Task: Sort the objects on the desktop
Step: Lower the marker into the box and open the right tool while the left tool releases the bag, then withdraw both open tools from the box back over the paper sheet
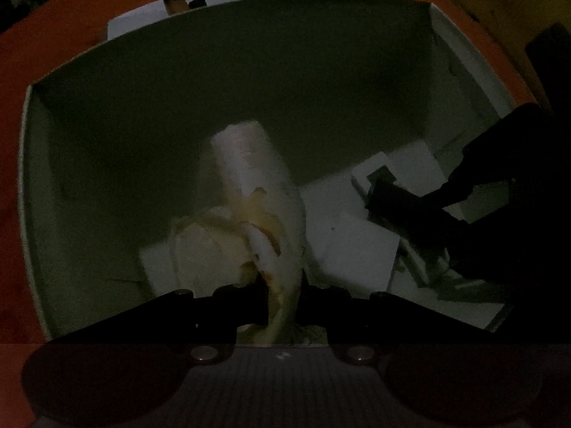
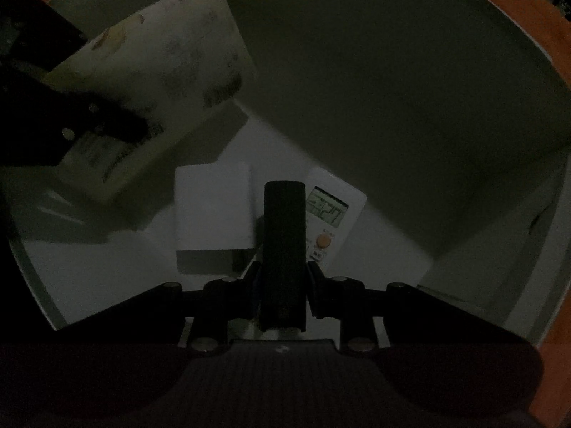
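Note:
Both grippers hang inside a large white box (image 1: 32, 178), seen in dim light. My left gripper (image 1: 282, 296) is shut on a pale, soft packet (image 1: 257, 214) with yellowish print, which hangs below the fingers. In the right wrist view the same packet (image 2: 160, 60) shows at upper left, with the left gripper (image 2: 100, 117) on it. My right gripper (image 2: 283, 278) is shut on a black bar-shaped object (image 2: 284, 242) that points down at the box floor. The right gripper (image 1: 410, 207) also shows at the right of the left wrist view.
On the box floor lie a small white carton (image 2: 212, 214) and a white remote control (image 2: 330, 221) with a lit display and an orange button. The box walls (image 2: 464, 107) rise on all sides. An orange tabletop (image 1: 71, 35) surrounds the box.

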